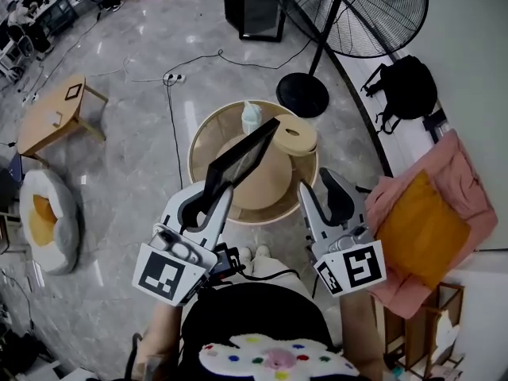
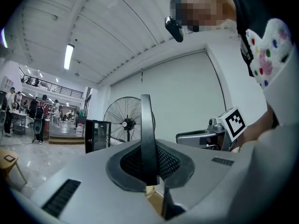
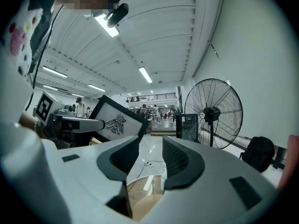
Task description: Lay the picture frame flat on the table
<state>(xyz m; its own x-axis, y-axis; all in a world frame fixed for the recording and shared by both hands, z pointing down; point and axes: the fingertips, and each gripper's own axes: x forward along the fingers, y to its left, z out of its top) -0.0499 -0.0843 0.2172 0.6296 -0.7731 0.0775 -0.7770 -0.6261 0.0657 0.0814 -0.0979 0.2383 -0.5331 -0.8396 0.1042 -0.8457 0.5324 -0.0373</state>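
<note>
Frame (image 1: 242, 157) edge sits clamped in left gripper (image 1: 213, 192) above table (image 1: 194, 155); right gripper (image 1: 317, 182) gapes empty; its view alone shows print (image 3: 116, 123).

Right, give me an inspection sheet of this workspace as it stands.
Surface: round wooden table; picture frame not yet on it.
Job's things: picture frame held tilted in the air over the table.
Clutter: bottle and round wooden disc on the table.
Claws: left claw shut on the frame's edge; right claw open, empty.
Cables: cable and power strip on the floor beside the table.
Surroundings: standing fan, black backpack, pink cloth, small side table, egg-shaped cushion.
</note>
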